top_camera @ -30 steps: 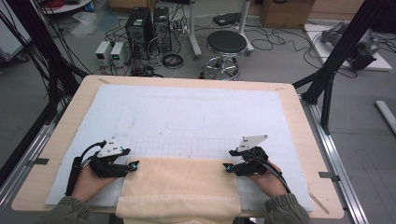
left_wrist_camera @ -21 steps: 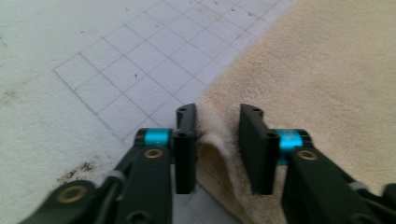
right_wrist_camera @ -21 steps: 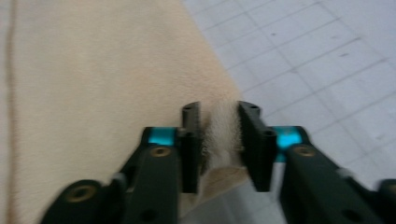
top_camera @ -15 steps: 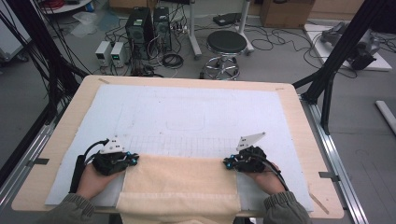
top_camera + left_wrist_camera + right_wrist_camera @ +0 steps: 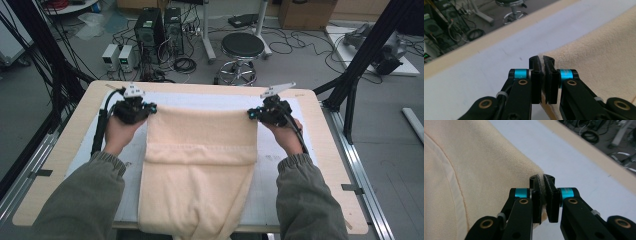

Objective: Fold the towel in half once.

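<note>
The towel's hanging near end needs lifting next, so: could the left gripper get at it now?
Probably not: the left gripper is shut on the towel at its far corner, as is the right gripper.

Wooden table (image 5: 60, 170) bearing pale mat (image 5: 280, 200); cream towel (image 5: 200, 165) on mat, draped over 6 o'clock edge.

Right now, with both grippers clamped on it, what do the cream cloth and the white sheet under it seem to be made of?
The cream cloth looks like soft terry or fleece: a fuzzy, matte nap shows beside the right gripper and left gripper, and a flat woven band crosses it, so probably a towel. The white sheet looks like a smooth, matte mat, plastic or paper; faint printed lines show, but which it is I cannot tell.
</note>
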A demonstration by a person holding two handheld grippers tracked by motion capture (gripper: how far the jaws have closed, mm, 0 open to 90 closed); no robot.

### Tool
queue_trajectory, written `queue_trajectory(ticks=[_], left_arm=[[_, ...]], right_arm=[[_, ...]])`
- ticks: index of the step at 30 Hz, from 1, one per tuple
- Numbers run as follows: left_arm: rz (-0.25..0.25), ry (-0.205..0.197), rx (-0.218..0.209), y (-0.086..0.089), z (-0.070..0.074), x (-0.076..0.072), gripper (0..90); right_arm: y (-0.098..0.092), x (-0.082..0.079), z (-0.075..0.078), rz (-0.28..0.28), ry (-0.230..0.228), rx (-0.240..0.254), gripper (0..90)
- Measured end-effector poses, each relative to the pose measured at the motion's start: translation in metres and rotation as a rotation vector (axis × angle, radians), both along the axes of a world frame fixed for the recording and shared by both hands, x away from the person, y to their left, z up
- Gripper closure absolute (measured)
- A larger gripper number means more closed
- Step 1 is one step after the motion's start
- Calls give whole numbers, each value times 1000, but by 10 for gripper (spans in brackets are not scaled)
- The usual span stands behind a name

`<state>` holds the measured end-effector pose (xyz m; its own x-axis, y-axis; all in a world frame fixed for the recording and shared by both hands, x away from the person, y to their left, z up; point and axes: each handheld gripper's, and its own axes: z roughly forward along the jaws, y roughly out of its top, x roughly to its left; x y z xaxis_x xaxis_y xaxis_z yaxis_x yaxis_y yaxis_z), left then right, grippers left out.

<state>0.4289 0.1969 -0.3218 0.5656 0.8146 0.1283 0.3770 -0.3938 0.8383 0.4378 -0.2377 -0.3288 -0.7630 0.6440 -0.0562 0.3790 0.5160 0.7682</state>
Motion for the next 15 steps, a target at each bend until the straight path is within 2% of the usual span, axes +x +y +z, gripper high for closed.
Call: queue_trajectory(ticks=[1, 3, 4, 5, 7, 10, 15], left_arm=[[-5, -1, 15, -2, 9, 7, 852], [1, -9, 31, -5, 12, 13, 807], [24, -9, 45, -6, 10, 13, 741], [19, 6, 47, -6, 8, 14, 691], [11, 22, 49, -2, -3, 10, 644], [-7, 55, 19, 4, -19, 1, 606], [-94, 77, -18, 6, -47, -26, 567]], right_arm=[[0, 5, 6, -8, -1, 2, 856], [-2, 14, 13, -16, -5, 5, 841], [-3, 16, 13, -17, 0, 13, 801], [-4, 18, 10, -29, 9, 11, 713], [-6, 17, 4, -30, 35, 26, 651], [-6, 5, -8, -7, 40, 13, 591], [-9, -19, -27, 14, 63, 22, 535]])
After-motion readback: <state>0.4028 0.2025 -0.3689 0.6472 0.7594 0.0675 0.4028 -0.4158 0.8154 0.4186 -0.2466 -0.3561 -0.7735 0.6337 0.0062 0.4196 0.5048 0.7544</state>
